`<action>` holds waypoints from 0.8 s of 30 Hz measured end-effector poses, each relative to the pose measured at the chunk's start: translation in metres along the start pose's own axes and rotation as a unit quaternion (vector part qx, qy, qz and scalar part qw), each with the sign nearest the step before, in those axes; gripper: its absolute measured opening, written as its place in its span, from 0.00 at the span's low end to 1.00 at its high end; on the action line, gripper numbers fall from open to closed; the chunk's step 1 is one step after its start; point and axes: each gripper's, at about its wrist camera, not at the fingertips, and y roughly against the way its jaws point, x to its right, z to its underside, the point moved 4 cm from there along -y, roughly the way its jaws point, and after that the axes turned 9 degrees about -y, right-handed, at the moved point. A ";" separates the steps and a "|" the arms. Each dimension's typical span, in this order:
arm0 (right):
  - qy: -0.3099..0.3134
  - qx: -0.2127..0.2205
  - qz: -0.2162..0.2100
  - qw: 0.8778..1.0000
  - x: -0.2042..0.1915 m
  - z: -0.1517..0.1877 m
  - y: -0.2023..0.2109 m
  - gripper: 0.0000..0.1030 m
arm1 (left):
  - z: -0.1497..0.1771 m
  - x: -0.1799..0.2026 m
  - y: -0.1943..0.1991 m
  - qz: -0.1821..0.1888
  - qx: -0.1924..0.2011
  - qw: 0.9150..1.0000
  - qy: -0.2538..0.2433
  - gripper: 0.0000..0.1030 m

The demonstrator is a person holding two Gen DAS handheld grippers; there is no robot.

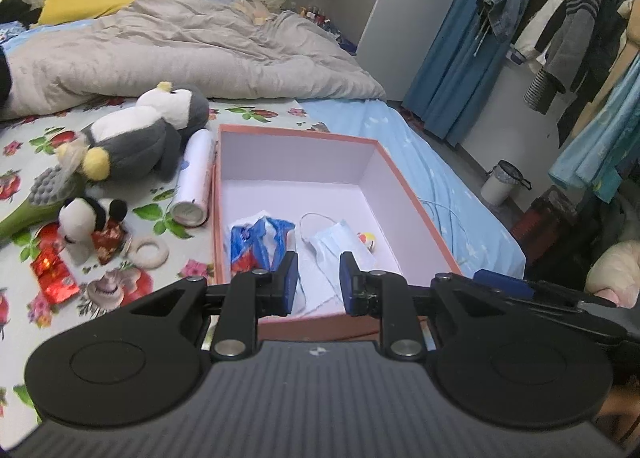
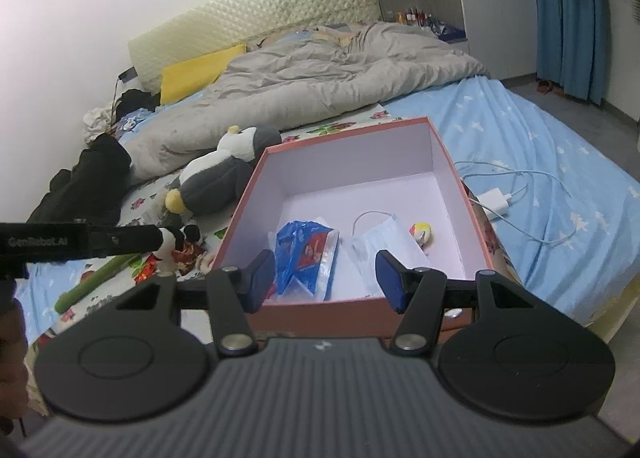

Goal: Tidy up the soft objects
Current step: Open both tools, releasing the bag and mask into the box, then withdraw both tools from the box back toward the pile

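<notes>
Plush toys crowd the left of the bed (image 1: pixel 432 162): a green stem-like toy (image 1: pixel 24 218) at the edge, a small panda plush (image 1: pixel 86 220) with a white ring (image 1: pixel 149 252) beside it, and a grey-and-white penguin plush (image 1: pixel 148 134) lying on its side, touching a white cylinder (image 1: pixel 195 178) that rests along the box's left wall. They look unsorted, probably waiting to go in. Next right, the pink open box (image 1: pixel 298 132) sits on the bed as the likely collecting place; inside it lie a crumpled blue-and-red plastic bag (image 1: pixel 256 238), a pale blue face mask (image 1: pixel 332 242) with its ear loop splayed, and a small round multicoloured thing (image 1: pixel 369 240) too small to identify. The left gripper (image 1: pixel 319 282) hovers over the box's near edge, fingers narrowly apart and empty. The right gripper (image 2: pixel 326 280) hovers there too, fingers wider, also holding nothing. Further right, a white charger and cable (image 2: pixel 500 198) lie on the blue sheet.
</notes>
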 end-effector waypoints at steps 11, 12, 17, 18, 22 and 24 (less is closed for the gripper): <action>0.000 -0.007 -0.011 1.000 -0.005 0.034 0.017 0.57 | 0.036 -0.012 0.043 -0.013 0.014 1.000 0.025 0.25; -0.001 -0.007 -0.011 1.000 -0.006 0.037 0.019 0.57 | 0.039 -0.014 0.047 -0.015 0.015 0.999 0.027 0.25; 0.014 -0.008 -0.018 1.000 -0.017 0.047 0.022 0.57 | 0.054 -0.021 0.059 -0.025 0.016 0.999 0.035 0.25; 0.018 -0.009 -0.021 1.000 -0.020 0.048 0.021 0.57 | 0.057 -0.023 0.061 -0.029 0.016 0.999 0.037 0.25; 0.028 -0.012 -0.035 0.999 -0.033 0.055 0.021 0.57 | 0.068 -0.033 0.070 -0.046 0.021 0.998 0.047 0.25; 0.038 -0.014 -0.041 0.998 -0.042 0.059 0.019 0.57 | 0.073 -0.039 0.074 -0.052 0.024 0.997 0.054 0.25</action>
